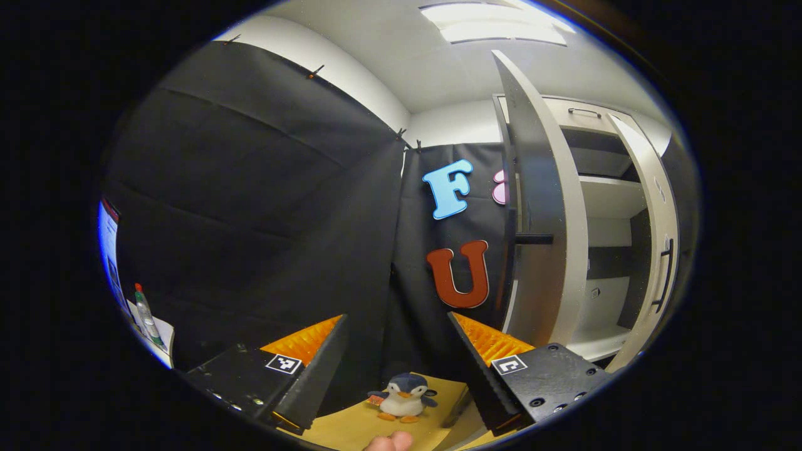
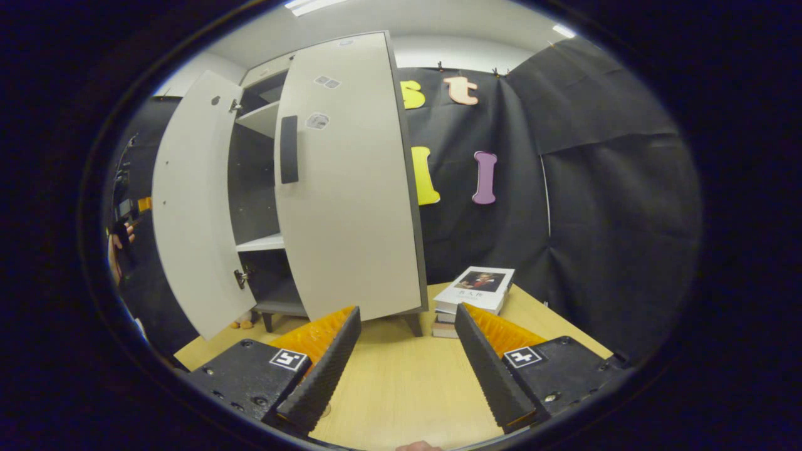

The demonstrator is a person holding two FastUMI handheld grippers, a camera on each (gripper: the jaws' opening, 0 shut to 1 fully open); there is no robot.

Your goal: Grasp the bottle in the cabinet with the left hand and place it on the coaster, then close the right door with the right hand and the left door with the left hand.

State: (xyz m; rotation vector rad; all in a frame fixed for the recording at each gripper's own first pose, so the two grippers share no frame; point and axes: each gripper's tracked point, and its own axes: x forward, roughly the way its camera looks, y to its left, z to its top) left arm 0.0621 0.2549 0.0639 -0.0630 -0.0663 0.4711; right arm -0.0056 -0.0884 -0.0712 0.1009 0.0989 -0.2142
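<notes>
Left gripper (image 1: 396, 351): fingers spread wide, nothing between them, raised above the surface, facing the black cloth corner beside the cabinet.
Right gripper (image 2: 407, 347): fingers spread wide, nothing held, low over the wooden surface (image 2: 401, 388), aimed at the cabinet's foot.
Bottle (image 1: 148, 318): clear, with red-and-green top, standing upright at far left edge of the left gripper view, well apart from the cabinet; what it stands on is too blurred to tell, something white under it.
Cabinet (image 1: 604, 207): white, shelves bare where visible in both views, stands on short legs on the surface.
Left door (image 1: 544, 207): swung open, seen nearly edge-on in the left gripper view, dark handle on its face; in the right gripper view it is the pale panel at far left (image 2: 194, 207).
Right door (image 2: 348, 181): open, broad panel facing the right gripper's camera, dark handle strip near its upper left; in the left gripper view it hangs open at the far right (image 1: 655, 238).
Penguin toy (image 1: 403, 396): small plush, upright on the surface, between the left fingers in view but farther off, not touched.
Fingertip (image 1: 390, 442): person's, at the bottom edge of the left gripper view.
Books (image 2: 475, 291): short stack on the surface just right of the cabinet, near the cloth wall, top cover with a portrait.
Hand (image 2: 119, 241): person's, at far left of the right gripper view, holding something dark; details too small.
</notes>
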